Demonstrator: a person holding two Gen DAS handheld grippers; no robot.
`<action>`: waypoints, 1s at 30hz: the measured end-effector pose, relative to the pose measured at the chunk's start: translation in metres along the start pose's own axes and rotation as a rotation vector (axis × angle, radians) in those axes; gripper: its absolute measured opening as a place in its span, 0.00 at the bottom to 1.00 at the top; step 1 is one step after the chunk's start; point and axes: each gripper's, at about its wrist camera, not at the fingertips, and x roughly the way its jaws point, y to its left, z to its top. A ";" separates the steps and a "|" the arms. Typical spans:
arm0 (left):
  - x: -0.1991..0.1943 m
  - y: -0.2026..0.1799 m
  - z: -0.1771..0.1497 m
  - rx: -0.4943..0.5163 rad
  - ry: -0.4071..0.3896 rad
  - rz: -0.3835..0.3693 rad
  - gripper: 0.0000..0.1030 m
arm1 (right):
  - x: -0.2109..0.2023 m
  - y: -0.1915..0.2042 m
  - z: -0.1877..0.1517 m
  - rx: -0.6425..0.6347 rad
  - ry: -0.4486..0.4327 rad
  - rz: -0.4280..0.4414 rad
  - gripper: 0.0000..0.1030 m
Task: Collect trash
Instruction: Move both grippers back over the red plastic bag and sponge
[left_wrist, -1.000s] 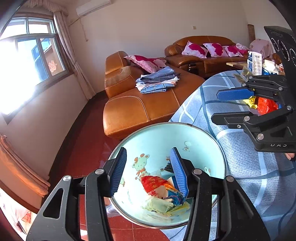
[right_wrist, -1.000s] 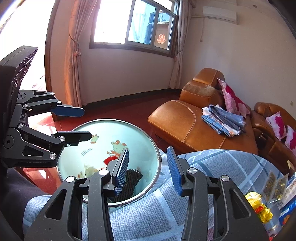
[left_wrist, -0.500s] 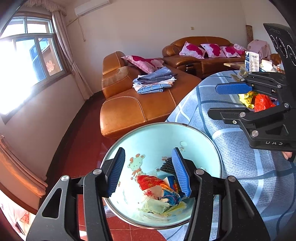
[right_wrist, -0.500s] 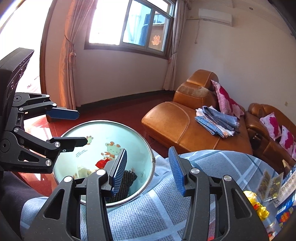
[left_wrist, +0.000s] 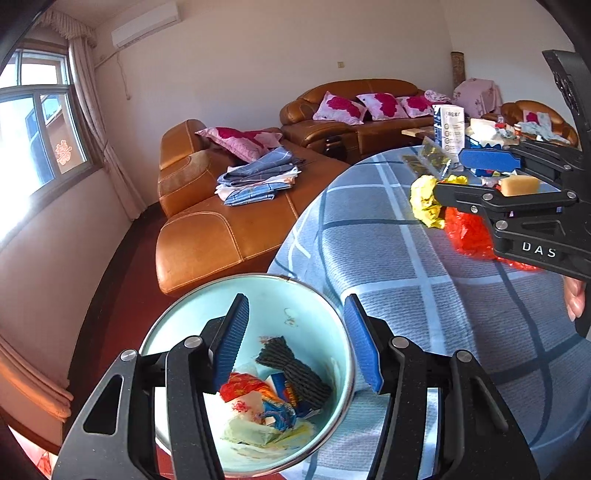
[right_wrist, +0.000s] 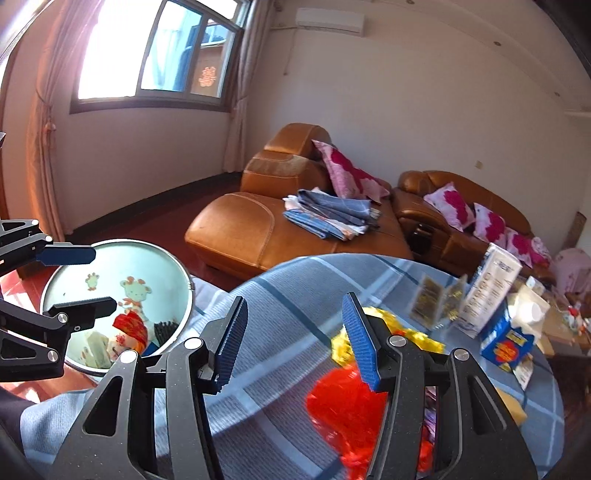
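Observation:
A pale blue trash bin with cartoon prints stands beside the table and holds several wrappers and a black netted piece. My left gripper is open and empty above the bin's mouth. My right gripper is open and empty over the blue checked tablecloth. A red plastic wrapper and a yellow crumpled wrapper lie just by its right finger. In the left wrist view the right gripper hovers above the yellow wrapper and the red wrapper.
Boxes and packets stand at the table's far side, among them a white carton and a blue box. A yellow sponge lies there too. An orange leather sofa with folded cloth stands behind the table.
My right gripper has swung from over the bin to the right, over the table to the red and yellow wrappers. My left gripper has stayed open above the bin.

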 end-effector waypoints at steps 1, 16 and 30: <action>0.001 -0.006 0.003 0.007 -0.004 -0.013 0.52 | -0.005 -0.009 -0.005 0.018 0.007 -0.024 0.54; 0.019 -0.094 0.044 0.101 -0.047 -0.176 0.60 | -0.053 -0.101 -0.067 0.270 0.097 -0.285 0.60; 0.068 -0.136 0.056 0.149 0.052 -0.273 0.46 | -0.056 -0.138 -0.084 0.357 0.124 -0.344 0.62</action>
